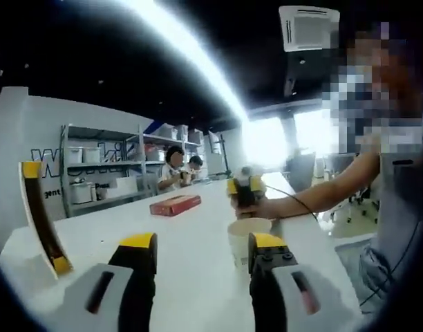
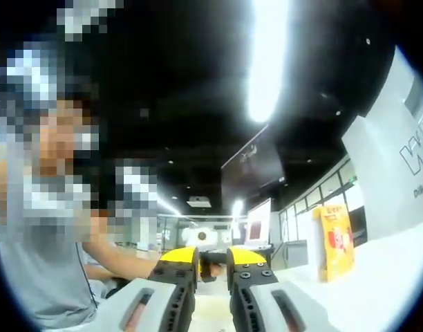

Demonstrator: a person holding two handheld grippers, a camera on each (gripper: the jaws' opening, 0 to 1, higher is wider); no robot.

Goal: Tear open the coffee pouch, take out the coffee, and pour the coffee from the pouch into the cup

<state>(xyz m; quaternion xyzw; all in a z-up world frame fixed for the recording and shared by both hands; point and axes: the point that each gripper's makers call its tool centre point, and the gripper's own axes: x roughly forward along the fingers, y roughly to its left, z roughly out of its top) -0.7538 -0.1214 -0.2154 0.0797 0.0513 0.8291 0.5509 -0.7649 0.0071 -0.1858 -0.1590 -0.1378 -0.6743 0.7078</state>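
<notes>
While the paper cup [image 1: 247, 238] stands upright on the white desk [image 1: 191, 242], the right tool [image 1: 246, 188] hovers directly above its open mouth, held by a person's hand [image 1: 267, 206] reaching in from the cup's right. Seen from the left gripper view, the left tool [image 1: 201, 252] sits on the near side of the cup, jaws parted with nothing between them, the cup just beyond its right jaw.

From the right gripper view, the right tool [image 2: 211, 259] has its yellow-tipped jaws drawn close with a thin gap; a small dark shape shows between the tips, but I cannot tell whether anything is gripped. No torn pouch can be made out in either view.

Judging by this, the right tool is nearer the cup, and any pour would go straight down from it.

Left of the cup and farther back, a flat red box [image 1: 175, 205] lies on the desk, long side running across. Far left of the cup, a tall yellow-ended package [image 1: 44, 218] stands leaning. It may be the same orange-yellow pouch [image 2: 334, 241] standing upright in the right gripper view; its printing is unreadable. Wall lettering behind the shelves [image 1: 101, 166] begins with "W"; the rest is unclear.
</notes>
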